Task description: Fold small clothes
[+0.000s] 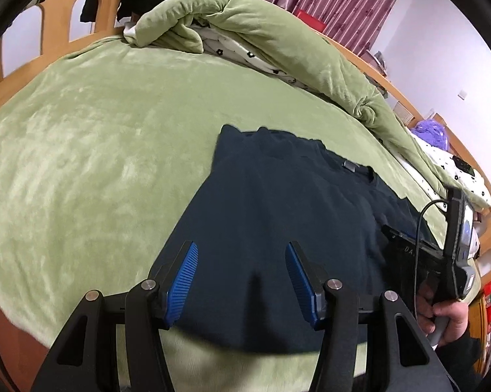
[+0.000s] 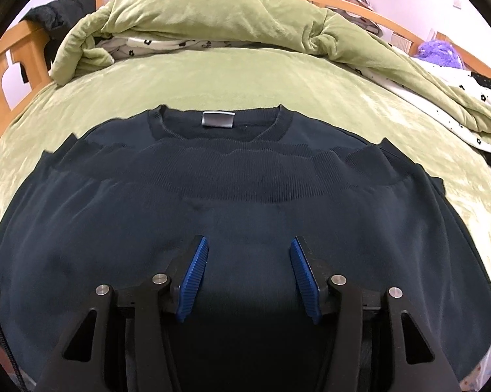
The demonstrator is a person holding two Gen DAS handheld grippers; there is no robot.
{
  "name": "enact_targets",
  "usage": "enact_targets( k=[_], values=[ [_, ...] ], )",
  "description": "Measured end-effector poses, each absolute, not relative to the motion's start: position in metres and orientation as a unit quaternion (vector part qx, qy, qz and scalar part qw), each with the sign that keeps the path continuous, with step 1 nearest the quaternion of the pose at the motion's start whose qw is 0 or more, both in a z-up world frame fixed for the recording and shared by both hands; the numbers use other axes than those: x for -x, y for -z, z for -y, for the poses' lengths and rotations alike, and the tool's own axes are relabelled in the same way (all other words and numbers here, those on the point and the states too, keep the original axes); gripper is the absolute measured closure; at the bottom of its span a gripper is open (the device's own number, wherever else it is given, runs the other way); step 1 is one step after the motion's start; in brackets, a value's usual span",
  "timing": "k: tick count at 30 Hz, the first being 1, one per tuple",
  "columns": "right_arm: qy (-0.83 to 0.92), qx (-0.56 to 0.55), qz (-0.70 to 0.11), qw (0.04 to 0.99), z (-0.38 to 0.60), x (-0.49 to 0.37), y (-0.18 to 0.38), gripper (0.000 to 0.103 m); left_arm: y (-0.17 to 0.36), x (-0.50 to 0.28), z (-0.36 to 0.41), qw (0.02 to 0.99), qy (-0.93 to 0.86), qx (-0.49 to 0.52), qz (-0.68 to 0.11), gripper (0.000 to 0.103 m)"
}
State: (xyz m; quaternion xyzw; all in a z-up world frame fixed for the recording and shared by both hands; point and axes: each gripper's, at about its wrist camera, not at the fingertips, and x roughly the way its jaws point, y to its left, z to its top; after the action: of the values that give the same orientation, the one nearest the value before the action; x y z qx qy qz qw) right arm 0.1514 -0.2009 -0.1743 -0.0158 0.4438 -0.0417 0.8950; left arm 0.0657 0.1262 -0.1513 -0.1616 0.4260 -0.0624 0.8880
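Observation:
A dark navy sweater (image 2: 245, 202) lies on the green bed cover (image 2: 245, 75), collar and grey label (image 2: 217, 120) at the far side, its lower part folded up over the chest. My right gripper (image 2: 248, 245) is open and empty just above the sweater's near part. In the left wrist view the sweater (image 1: 278, 215) lies to the right of centre. My left gripper (image 1: 242, 248) is open and empty over its near left part. The right gripper's body (image 1: 454, 248), held by a hand, shows at the right edge.
A rolled green quilt (image 2: 212, 16) with a white flowered lining lies along the far side of the bed. A wooden bed frame (image 1: 59, 23) with dark clothes hung on it stands at the left. A purple plush thing (image 2: 438, 50) lies far right.

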Motion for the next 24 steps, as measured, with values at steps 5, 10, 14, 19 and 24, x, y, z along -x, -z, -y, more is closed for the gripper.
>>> enact_targets(
  k=[5,10,14,19,24],
  values=[
    [0.037,0.021,-0.443,0.896,0.189,-0.125,0.166,0.051,0.161,-0.035,-0.135,0.879,0.063,0.196,-0.429,0.049],
    [0.024,0.029,-0.434,0.9,0.177,-0.094,0.16,0.051,0.178,-0.02,-0.139,0.862,0.063,0.23,-0.447,0.048],
    [0.012,0.055,-0.432,0.9,0.168,-0.07,0.164,0.051,0.194,-0.025,-0.139,0.844,0.07,0.27,-0.457,0.049],
    [-0.001,0.068,-0.445,0.893,0.17,-0.043,0.175,0.051,0.207,-0.049,-0.134,0.833,0.081,0.309,-0.452,0.048],
    [-0.024,0.047,-0.451,0.891,0.18,-0.017,0.185,0.051,0.217,-0.061,-0.136,0.823,0.067,0.349,-0.443,0.049]
  ],
)
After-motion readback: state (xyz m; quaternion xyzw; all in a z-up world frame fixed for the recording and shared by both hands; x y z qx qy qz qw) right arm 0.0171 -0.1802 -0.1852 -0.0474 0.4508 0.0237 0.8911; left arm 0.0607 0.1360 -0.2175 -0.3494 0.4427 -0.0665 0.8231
